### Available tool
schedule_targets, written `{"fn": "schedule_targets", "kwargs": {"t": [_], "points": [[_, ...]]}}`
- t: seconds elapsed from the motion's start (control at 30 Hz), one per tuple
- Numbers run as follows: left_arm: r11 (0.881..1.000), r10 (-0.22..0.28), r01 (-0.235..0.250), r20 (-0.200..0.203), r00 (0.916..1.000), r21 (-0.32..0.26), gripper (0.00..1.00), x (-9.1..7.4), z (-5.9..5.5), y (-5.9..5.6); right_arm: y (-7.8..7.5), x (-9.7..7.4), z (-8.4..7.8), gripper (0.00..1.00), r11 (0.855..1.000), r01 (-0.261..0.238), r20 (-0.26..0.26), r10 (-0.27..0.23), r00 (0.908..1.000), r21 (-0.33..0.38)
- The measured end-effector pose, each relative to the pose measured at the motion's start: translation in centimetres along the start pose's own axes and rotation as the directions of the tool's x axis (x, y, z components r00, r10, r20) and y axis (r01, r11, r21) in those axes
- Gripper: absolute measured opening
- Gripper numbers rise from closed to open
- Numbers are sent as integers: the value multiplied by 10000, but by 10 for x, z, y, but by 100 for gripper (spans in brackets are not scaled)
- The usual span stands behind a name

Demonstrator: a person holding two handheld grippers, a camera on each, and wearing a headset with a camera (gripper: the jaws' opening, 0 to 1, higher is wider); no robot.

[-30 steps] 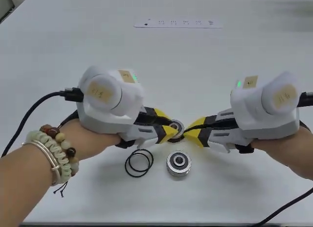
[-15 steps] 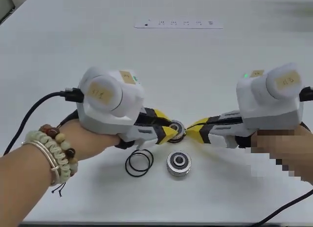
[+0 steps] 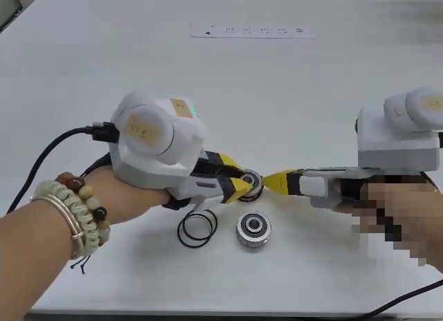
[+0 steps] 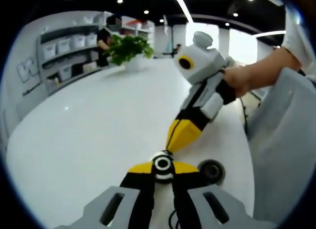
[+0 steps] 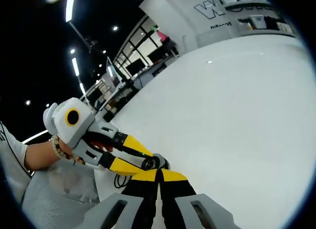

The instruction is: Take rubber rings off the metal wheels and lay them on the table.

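While judged to be at the stripping step for one more ring, shows the metal wheel (image 3: pixel 251 180) clenched across its rim between the yellow jaws of the left tool (image 3: pixel 242 185) and held just clear of the desk (image 3: pixel 291 106). Takes that wheel as landmark for every place below. Shows the right tool (image 3: pixel 271 182) at its right side, jaws pressed together and tips touching the rim; cannot tell whether a ring is pinched between them, being too small to read. Sets the second wheel (image 3: pixel 252 231) just in front of the landmark, toward the wearer, flat on the desk with bore upward. Lays two rubber rings (image 3: pixel 197 229), overlapping, in front and to the left, beside the second wheel but apart from it. Leaves a power strip (image 3: pixel 252 32) well behind. As for attitude: a squat disc, so no long axis beyond the axle line, roughly level and running along the left tool's jaws toward the right tool, one face and bore turned back to the left gripper view. Calls next, by judgement, for a firm nip on the ring's edge and a pull away from the landmark, left tool clamped to resist, then a release beside the two rings already down.
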State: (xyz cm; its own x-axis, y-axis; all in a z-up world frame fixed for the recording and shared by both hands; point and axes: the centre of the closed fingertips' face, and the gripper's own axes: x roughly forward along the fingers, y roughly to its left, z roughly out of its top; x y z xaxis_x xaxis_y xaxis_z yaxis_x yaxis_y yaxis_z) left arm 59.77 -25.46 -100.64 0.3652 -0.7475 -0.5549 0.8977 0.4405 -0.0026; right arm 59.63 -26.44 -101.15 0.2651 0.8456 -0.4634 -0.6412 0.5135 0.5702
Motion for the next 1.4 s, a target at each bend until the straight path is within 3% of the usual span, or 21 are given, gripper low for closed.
{"fn": "schedule_targets", "kwargs": {"t": [0.2,0.33,1.4], "points": [[10000,67,-67,27,10000,-61,14,0,0,0,2,-1,0,0,9956,-339,337,310,9989,872],[9999,106,-106,25,9999,-113,13,0,-1,1,4,0,1,0,9931,-428,402,386,9984,1092],[9996,270,-270,26,9996,-123,13,-2,-2,1,13,7,6,0,9918,-874,410,838,9956,936]]}}
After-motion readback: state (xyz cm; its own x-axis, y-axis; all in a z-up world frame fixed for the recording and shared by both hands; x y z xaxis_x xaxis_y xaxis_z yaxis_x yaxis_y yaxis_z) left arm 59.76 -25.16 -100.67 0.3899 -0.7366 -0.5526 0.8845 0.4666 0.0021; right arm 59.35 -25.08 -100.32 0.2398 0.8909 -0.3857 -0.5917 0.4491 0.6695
